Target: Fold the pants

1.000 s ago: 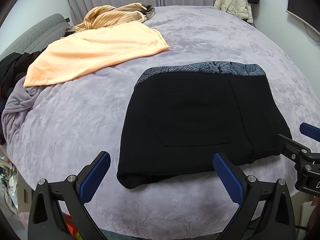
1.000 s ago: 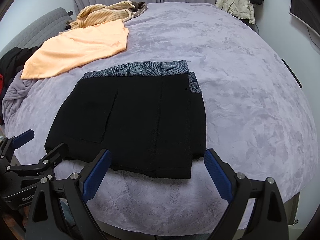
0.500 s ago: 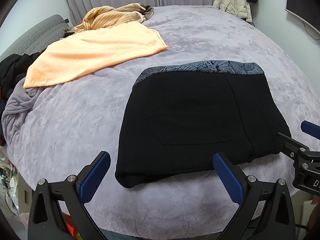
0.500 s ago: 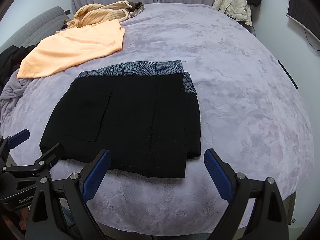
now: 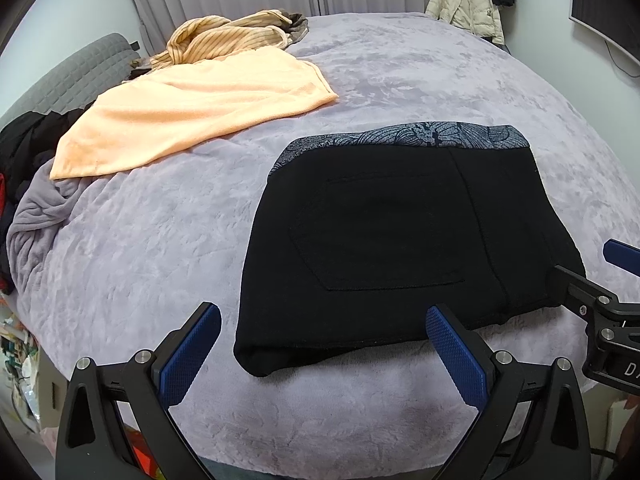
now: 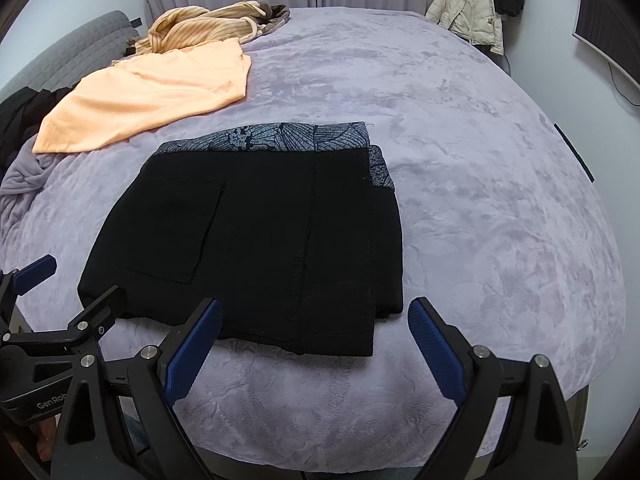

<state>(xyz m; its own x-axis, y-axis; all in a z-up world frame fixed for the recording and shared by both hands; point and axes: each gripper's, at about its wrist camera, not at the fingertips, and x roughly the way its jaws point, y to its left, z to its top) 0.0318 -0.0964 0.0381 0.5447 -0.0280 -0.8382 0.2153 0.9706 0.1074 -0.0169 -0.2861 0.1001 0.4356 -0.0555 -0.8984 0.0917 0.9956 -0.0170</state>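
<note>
The black pants lie folded into a compact rectangle on the lavender bed, with a blue patterned waistband along the far edge. They also show in the right wrist view. My left gripper is open and empty, just short of the pants' near edge. My right gripper is open and empty, near the pants' front right corner. The right gripper's tips show at the right edge of the left wrist view. The left gripper shows at lower left in the right wrist view.
An orange towel and a striped yellow garment lie at the far left of the bed. Dark clothes pile at the left edge by a grey headboard. A cream jacket hangs at the back right.
Both grippers have drifted slightly; the views shift a little. The pants lie unchanged and both grippers stay open.
</note>
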